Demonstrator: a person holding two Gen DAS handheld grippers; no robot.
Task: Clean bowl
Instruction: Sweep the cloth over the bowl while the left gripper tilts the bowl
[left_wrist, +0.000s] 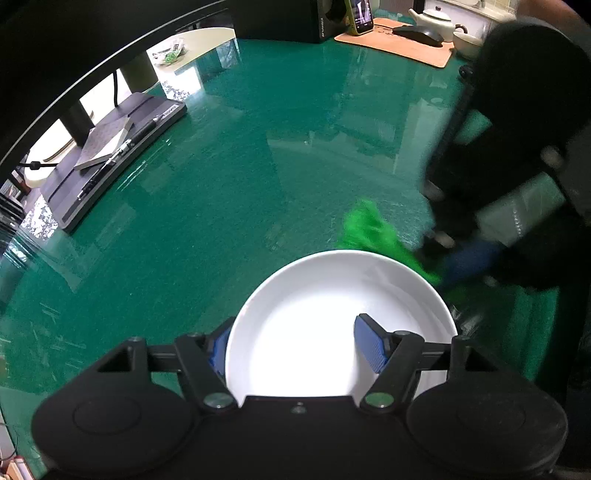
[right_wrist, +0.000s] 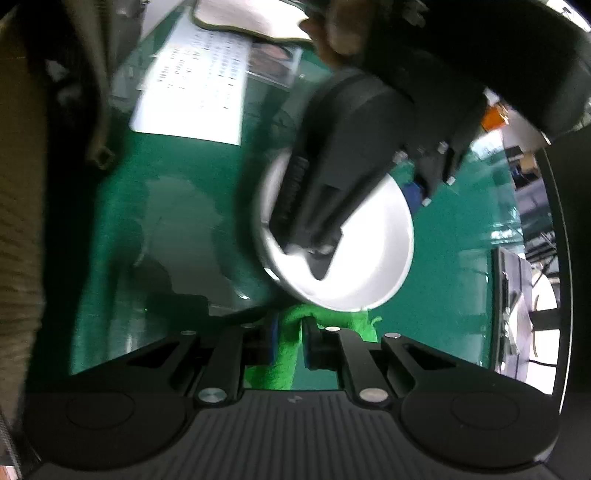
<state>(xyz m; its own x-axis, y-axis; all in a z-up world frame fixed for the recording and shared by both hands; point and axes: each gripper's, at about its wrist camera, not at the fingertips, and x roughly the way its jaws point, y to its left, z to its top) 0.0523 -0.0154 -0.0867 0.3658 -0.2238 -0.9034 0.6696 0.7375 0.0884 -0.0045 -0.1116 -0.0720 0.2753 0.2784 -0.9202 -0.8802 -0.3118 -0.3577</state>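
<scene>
Above the green glass-topped counter, near its front edge, a white bowl was held by the left gripper: one blue ribbed finger pad was pressed inside the wall and the other outside it, so the rim was clamped between them. The bowl was round, smooth and glossy, with no long axis; in the left wrist view its opening was turned up and forward, while in the right wrist view the bowl appeared tilted, its opening facing the right gripper. Whether its base touched the counter could not be told. The right gripper was closed on a bright green cloth, fuzzy and crumpled, pinched between narrowly spaced fingers. In the left wrist view the cloth was seen just beyond the bowl's far right rim, close to it, but contact could not be made out because of motion blur. The right gripper there was smeared into dark and blue shapes. The bowl's near side was hidden by the left gripper's body in both views. At the counter's far edge a cork mat, a pale teapot and a phone were seen; a dark monitor stand lay along the left edge.
</scene>
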